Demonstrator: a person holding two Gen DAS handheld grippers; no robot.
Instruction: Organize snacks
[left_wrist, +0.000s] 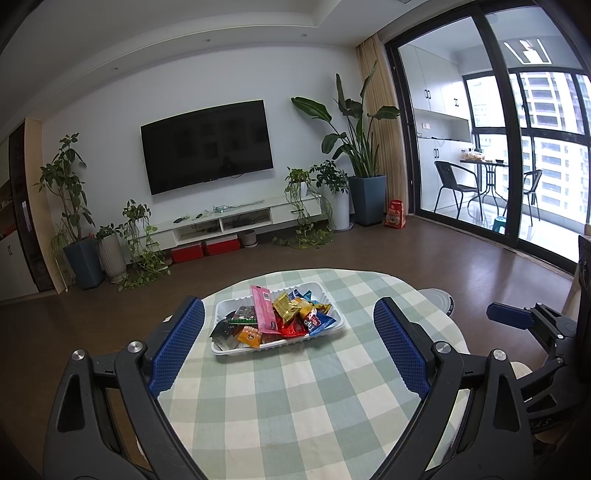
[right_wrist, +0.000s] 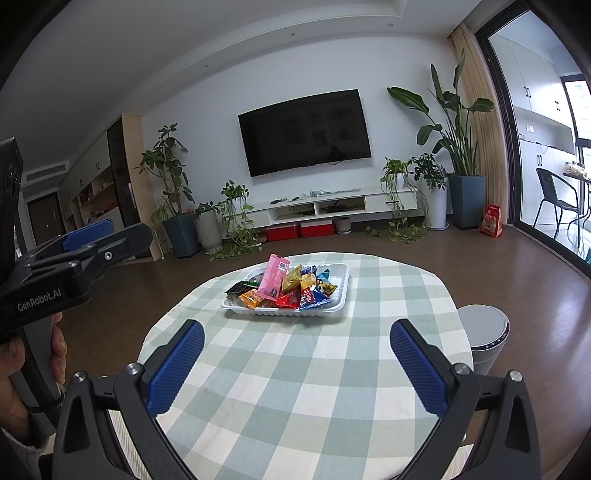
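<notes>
**Snack tray ahead of both tools, neither holding anything**

The white tray of snacks sits on the round desk covered in a green-and-cream checked cloth, toward the far half of the top. In the left wrist view it lies ahead of the left tool, framed between the two blue-padded fingers but farther along the desk, apart from both. The left tool's jaws stand wide with nothing between them.

From the right wrist view the tray lies farther off, ahead of the right tool and a little left of its midline, well apart from the pads. This tool is likewise spread wide and holds nothing.

The snacks are piled loosely: a pink packet leans across the heap, a gold wrapper is beside it, with red, orange, blue and dark packets below and around. The print on most wrappers is too small to read, and the lower packets are partly covered by those above.

The right tool shows at the right edge of the left view, mostly cut off. In the right view, the left tool appears side-on at the left edge, with part of the hand gripping its handle.

A grey bin stands on the floor just beside the desk, partly hidden by its edge.
</notes>
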